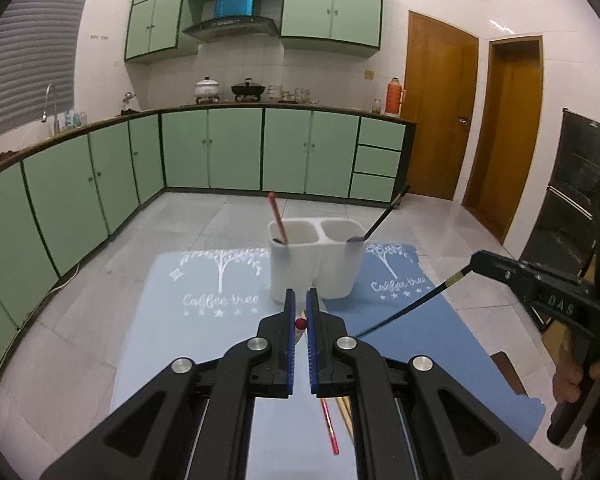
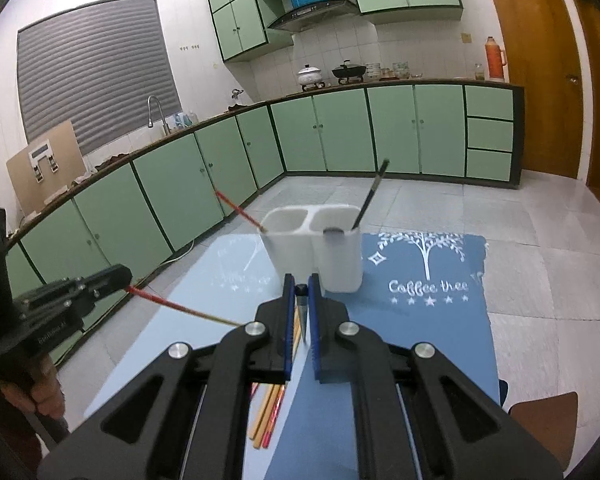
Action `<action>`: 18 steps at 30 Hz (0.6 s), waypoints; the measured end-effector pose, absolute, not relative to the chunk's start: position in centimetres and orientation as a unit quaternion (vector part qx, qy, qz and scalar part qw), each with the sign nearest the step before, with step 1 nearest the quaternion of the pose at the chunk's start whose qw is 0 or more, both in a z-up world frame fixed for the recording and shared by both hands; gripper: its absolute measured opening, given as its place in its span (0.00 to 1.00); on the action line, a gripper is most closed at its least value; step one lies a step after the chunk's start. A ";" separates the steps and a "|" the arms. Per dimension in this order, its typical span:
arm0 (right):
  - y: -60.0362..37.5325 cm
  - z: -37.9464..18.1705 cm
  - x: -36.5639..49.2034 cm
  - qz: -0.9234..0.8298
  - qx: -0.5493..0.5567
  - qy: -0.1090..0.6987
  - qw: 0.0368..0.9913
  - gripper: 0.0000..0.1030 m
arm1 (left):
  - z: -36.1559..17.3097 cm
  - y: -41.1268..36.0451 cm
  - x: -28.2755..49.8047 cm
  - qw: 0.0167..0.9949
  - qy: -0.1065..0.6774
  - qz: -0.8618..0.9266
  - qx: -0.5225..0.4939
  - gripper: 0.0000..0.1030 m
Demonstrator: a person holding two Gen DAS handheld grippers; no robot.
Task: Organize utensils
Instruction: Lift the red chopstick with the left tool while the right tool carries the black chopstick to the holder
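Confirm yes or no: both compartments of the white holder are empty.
No: the white holder has a red chopstick standing in its left compartment and a black chopstick in its right.

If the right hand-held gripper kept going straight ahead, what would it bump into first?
Probably the white utensil holder, at its right compartment, which sits just past the right hand-held gripper and the black chopstick it grips. Depth is uncertain.

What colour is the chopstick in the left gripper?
Red chopstick in the left gripper; clearest in the right wrist view.
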State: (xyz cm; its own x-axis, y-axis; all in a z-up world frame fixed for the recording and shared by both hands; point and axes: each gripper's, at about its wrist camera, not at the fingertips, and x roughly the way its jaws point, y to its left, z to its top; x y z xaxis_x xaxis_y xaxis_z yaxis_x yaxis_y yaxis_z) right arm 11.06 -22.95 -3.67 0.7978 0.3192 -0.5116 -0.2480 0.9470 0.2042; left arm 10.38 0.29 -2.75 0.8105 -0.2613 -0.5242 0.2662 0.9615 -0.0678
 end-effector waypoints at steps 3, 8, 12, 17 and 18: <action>-23.0 -2.8 11.7 0.153 0.063 0.282 0.945 0.06 | -2.5 0.0 11.2 0.950 0.276 -0.146 0.005 0.05; -22.8 -2.2 12.7 0.157 0.048 0.290 0.943 0.05 | -2.3 0.0 11.7 0.949 0.276 -0.153 0.005 0.05; -22.9 -1.8 13.3 0.161 0.044 0.293 0.941 0.05 | -1.9 -0.1 11.9 0.950 0.272 -0.153 0.007 0.05; -22.9 -0.8 13.6 0.166 0.037 0.289 0.942 0.05 | -1.0 -0.1 12.1 0.952 0.264 -0.158 0.007 0.05; -22.9 -0.7 13.7 0.166 0.035 0.288 0.942 0.05 | -0.8 -0.2 12.2 0.952 0.261 -0.159 0.008 0.05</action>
